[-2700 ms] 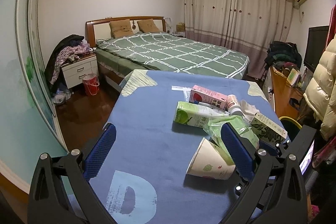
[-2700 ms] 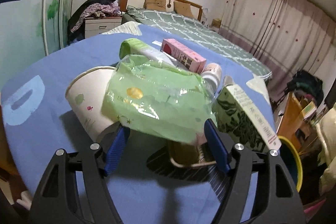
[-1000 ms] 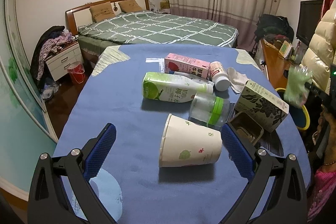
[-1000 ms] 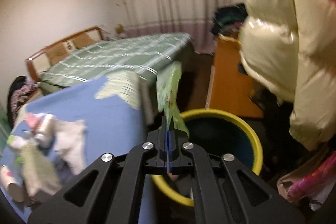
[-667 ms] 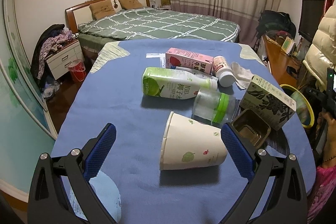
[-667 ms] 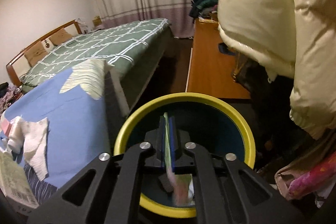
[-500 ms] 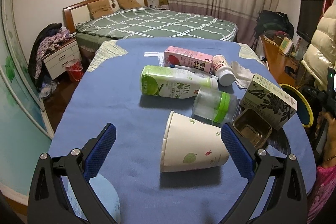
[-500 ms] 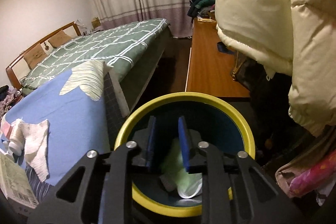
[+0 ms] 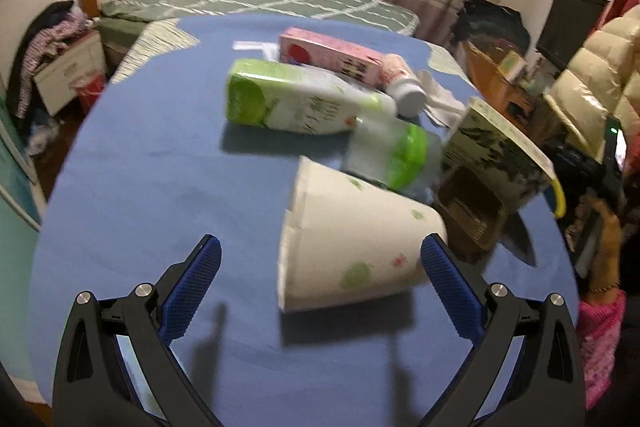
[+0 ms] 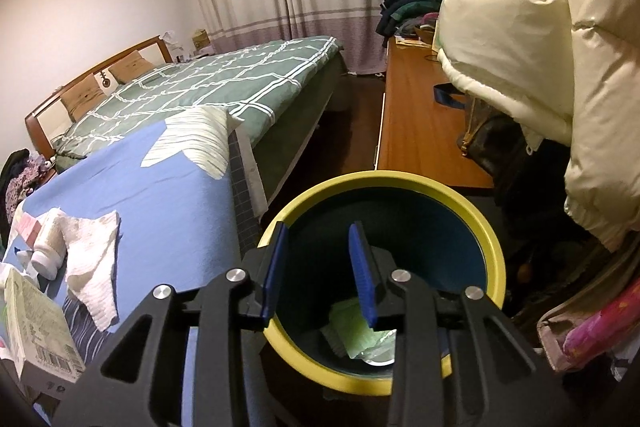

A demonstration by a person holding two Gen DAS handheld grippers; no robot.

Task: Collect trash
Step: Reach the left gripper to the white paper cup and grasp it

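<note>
A white paper cup lies on its side on the blue table. My left gripper is open just in front of it, and its right finger almost touches the cup's rim. Behind the cup lie a green-and-white bottle, a pink carton, a clear jar with a green lid, a dark patterned box and a brown tray. My right gripper hangs over the yellow-rimmed bin. Its jaws are opening with nothing between them. A green wrapper lies at the bin's bottom.
A small white bottle and a white tissue lie near the table's far right edge. Beyond the bin stand a wooden desk and a bed. A cream puffy jacket hangs close on the right.
My right gripper carried the green wrapper from the table to the bin, parted its jaws, and the wrapper dropped in. My left gripper sank and tilted down toward the paper cup.
</note>
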